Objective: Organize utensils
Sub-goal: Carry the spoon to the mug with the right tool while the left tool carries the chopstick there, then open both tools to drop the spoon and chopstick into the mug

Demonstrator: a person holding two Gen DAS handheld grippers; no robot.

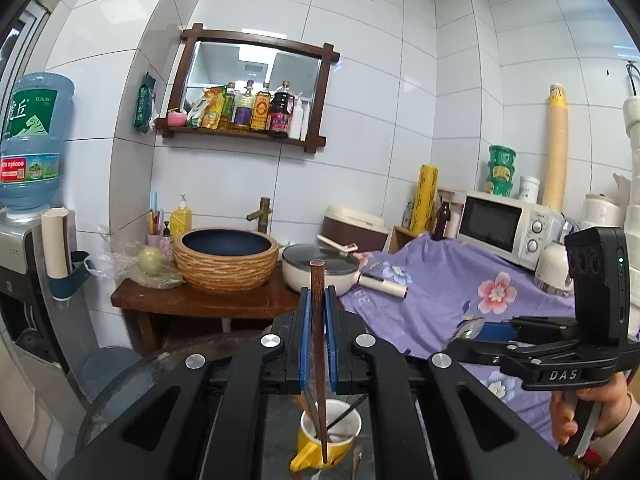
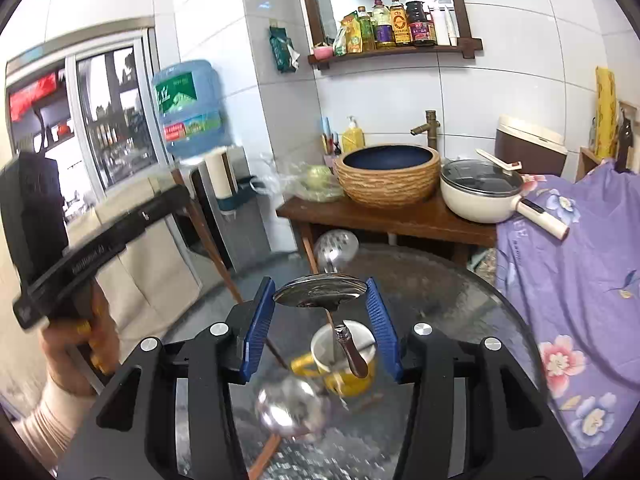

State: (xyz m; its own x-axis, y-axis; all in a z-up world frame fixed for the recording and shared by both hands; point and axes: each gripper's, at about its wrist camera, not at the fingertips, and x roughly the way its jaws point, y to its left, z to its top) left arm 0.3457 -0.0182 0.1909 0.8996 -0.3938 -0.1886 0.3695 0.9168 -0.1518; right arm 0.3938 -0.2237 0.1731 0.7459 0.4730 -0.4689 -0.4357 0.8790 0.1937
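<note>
Here, left jaws clamped on chopstick (image 1: 318, 320), spoon (image 2: 320, 294) bowl pinched crosswise between half-open right jaws.

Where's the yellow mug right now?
The yellow mug stands on the round glass table, low and central in both wrist views, just below the spoon held in the right gripper.

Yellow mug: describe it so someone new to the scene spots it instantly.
Start at the round glass table in front of the wooden sink stand. On it stands a yellow ceramic mug with a white inside and a handle. It is the only cup there, below both grippers, with utensil handles poking out of it.
</note>
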